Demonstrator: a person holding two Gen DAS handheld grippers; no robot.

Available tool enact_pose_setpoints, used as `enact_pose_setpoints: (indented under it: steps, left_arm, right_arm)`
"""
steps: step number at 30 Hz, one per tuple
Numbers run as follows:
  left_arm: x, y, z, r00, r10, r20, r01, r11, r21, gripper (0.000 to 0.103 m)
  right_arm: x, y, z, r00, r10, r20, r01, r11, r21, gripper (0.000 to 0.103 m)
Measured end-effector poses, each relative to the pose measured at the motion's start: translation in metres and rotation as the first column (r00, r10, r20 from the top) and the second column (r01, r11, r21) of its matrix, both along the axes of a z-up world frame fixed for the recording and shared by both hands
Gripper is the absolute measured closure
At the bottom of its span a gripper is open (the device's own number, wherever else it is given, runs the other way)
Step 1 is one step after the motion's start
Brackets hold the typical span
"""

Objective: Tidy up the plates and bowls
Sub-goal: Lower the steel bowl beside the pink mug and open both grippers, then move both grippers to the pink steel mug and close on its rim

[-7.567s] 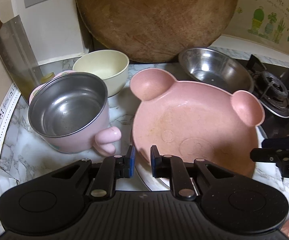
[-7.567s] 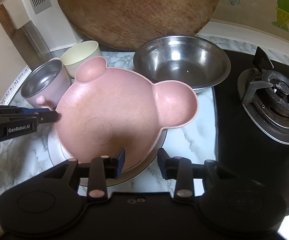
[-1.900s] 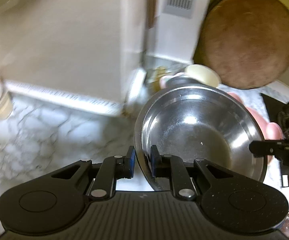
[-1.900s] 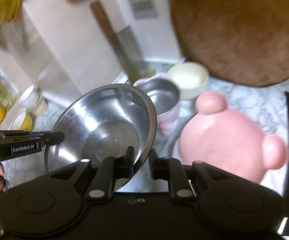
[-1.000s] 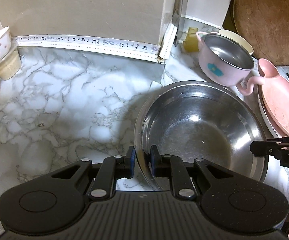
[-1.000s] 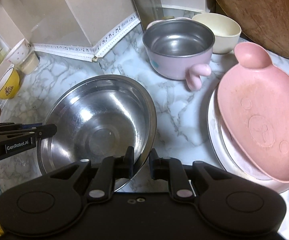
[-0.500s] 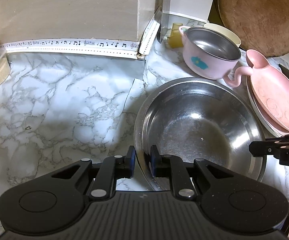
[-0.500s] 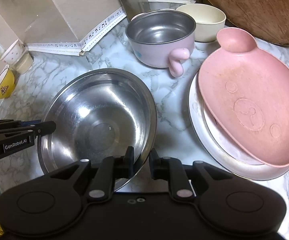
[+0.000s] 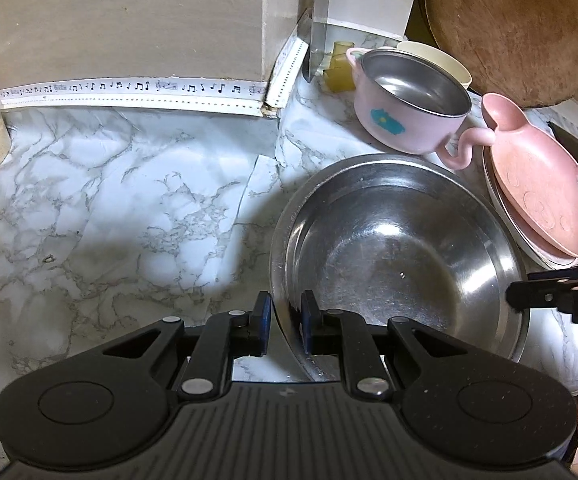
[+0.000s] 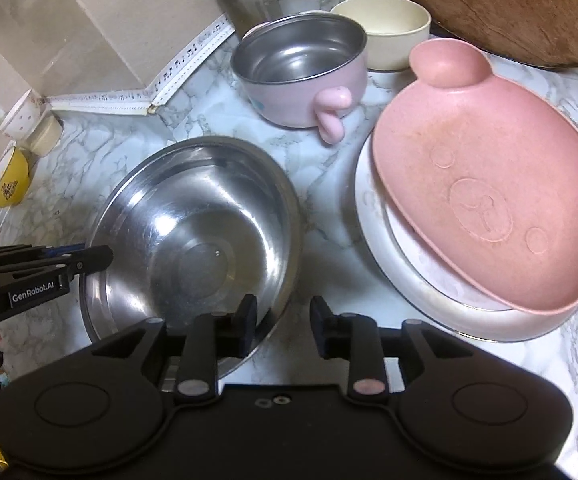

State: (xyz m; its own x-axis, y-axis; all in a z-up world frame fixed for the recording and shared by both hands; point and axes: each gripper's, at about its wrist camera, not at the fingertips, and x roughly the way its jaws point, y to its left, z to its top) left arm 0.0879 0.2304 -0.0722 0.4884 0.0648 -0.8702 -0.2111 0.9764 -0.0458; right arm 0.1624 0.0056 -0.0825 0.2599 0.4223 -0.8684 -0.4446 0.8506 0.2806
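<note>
Left claw (image 9: 283,322) clenched on near rim of steel mixing bowl (image 9: 401,256); right claw (image 10: 283,330) released, straddling opposite rim. Bowl sits on marble desk (image 9: 109,208). Beside it: pink bear plate (image 10: 485,200) stacked on white plate (image 10: 381,240). Pink cup (image 10: 305,68), cream bowl (image 10: 385,28) not yet nested.

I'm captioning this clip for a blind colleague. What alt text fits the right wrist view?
The right gripper stands open astride the rim of a steel bowl on the marble counter, while the left gripper pinches the opposite rim. To the right, a pink bear plate rests on a white plate.
</note>
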Motion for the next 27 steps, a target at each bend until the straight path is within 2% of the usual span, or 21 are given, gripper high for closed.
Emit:
enact_pose_setpoints:
  steps: [6, 11, 12, 14, 16, 18, 27]
  left_arm:
    - [-0.004, 0.005, 0.008, 1.0, 0.0, 0.01, 0.0, 1.0, -0.013, 0.088]
    - [-0.008, 0.006, 0.021, 0.999, -0.001, 0.039, 0.002, 1.0, -0.026, 0.087]
    - [-0.007, 0.006, 0.025, 0.999, -0.004, 0.047, 0.005, 1.0, -0.025, 0.085]
    - [-0.007, 0.004, 0.033, 0.998, -0.009, 0.069, 0.011, 1.0, -0.02, 0.073]
    - [-0.007, 0.003, 0.041, 0.994, -0.013, 0.104, 0.014, 1.0, -0.014, 0.045]
    - [-0.007, 0.0, 0.05, 0.989, -0.013, 0.148, 0.014, 1.0, -0.004, 0.035]
    - [0.008, -0.013, 0.072, 0.977, -0.049, 0.205, 0.048, 0.999, 0.01, 0.033]
  right_arm:
    - [-0.003, -0.009, 0.014, 0.999, -0.005, 0.036, 0.005, 1.0, 0.003, 0.061]
    - [-0.003, -0.013, 0.03, 0.999, -0.01, 0.052, 0.009, 1.0, 0.03, 0.049]
    - [-0.003, -0.013, 0.034, 0.998, -0.009, 0.059, 0.007, 0.999, 0.035, 0.047]
    - [-0.003, -0.013, 0.043, 0.997, -0.005, 0.083, 0.002, 0.999, 0.041, 0.045]
    - [-0.001, -0.013, 0.051, 0.994, -0.005, 0.105, 0.0, 0.999, 0.045, 0.04]
    - [0.0, -0.013, 0.059, 0.992, -0.009, 0.125, 0.002, 0.998, 0.055, 0.039]
    - [0.008, -0.011, 0.082, 0.979, -0.001, 0.204, -0.014, 0.997, 0.072, 0.017]
